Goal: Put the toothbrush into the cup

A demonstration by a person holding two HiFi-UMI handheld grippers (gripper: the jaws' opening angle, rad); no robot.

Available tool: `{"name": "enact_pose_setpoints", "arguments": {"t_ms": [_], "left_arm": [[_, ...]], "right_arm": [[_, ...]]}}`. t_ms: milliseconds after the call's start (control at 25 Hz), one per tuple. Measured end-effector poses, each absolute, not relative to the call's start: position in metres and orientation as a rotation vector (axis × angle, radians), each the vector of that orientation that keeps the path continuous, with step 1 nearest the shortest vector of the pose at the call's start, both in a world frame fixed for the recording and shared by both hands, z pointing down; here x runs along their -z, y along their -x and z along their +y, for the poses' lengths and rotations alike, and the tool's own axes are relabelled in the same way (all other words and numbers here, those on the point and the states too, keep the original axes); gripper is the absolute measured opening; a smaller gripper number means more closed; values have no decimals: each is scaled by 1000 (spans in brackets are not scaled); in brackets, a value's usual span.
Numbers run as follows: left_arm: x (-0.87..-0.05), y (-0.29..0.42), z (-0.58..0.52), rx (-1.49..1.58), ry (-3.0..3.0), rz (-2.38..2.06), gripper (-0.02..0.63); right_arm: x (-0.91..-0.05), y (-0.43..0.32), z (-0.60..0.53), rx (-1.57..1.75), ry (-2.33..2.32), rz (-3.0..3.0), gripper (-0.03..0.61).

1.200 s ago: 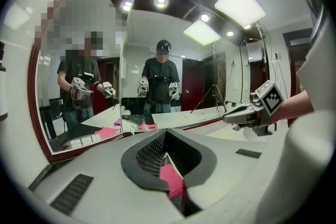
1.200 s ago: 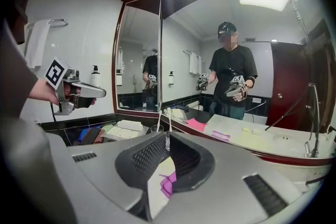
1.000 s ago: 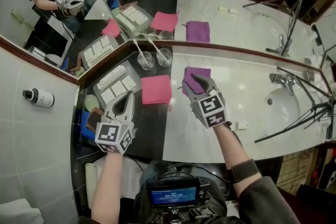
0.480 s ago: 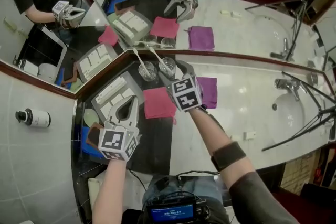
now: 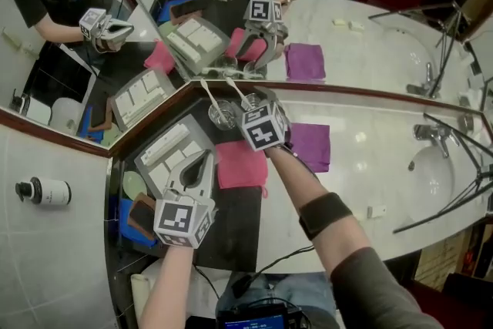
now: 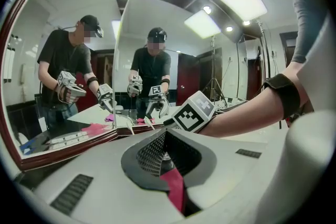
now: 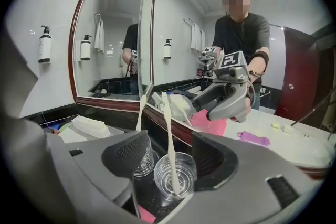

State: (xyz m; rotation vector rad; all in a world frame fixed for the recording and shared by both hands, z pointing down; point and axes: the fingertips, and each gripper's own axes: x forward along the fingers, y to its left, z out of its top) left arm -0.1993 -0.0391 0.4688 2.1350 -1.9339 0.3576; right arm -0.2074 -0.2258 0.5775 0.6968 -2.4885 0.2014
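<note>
Sight of the jaws on the right gripper [image 7: 170,159] is blocked in the head view by its own marker cube [image 5: 262,127]. Its own camera shows them standing wide apart, having just been opening. A clear glass cup [image 7: 181,174] stands between them, and neither ribbed pad presses on it. The toothbrush [image 7: 167,123], a slim cream plastic stick, is upright in that cup and leans a little towards the left jaw. Which end is down I cannot tell through the glass.

A second cup [image 7: 143,160], also clear glass, is half hidden behind the left jaw's pad. A second toothbrush [image 7: 142,105] rises from it above the jaw. Just below the jaws, a corner of pink cloth [image 7: 147,213] is cut off by the gripper body.

The left gripper [image 6: 167,144] has its jaws closed together with nothing held. Only a dark meshed hollow shows between the grey shells, with a strip of the pink cloth visible through it below. Ahead of these jaws, the person's right forearm crosses and covers the cups.

In the head view, a purple cloth [image 5: 312,144] lies flat to the right of the right jaws, and white boxes [image 5: 164,144] sit left of the left jaws. The angled mirror [image 5: 154,27] beyond both pairs of jaws doubles everything. A chrome tap [image 5: 426,132] is far to the right on the pale, glossy counter [image 5: 362,166].
</note>
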Motion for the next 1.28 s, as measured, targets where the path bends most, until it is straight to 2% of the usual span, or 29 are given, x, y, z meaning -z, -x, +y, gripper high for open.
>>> {"name": "enact_pose_setpoints", "arguments": {"t_ms": [400, 520, 600, 1040, 1280], "left_arm": [[-470, 207, -41, -331, -2145, -1942, 0], [-472, 208, -41, -337, -2155, -1945, 0], [-474, 210, -41, -333, -2153, -1948, 0], [-476, 213, -37, -337, -2122, -1941, 0], [-475, 209, -36, -329, -2121, -1947, 0]], "right_arm": [[-597, 229, -243, -166, -679, -2440, 198], [-608, 232, -244, -158, -683, -2421, 148], [-611, 232, -246, -169, -702, -2416, 40], [-586, 228, -245, -170, -737, -2488, 35], [-567, 217, -243, -281, -772, -2549, 35]]}}
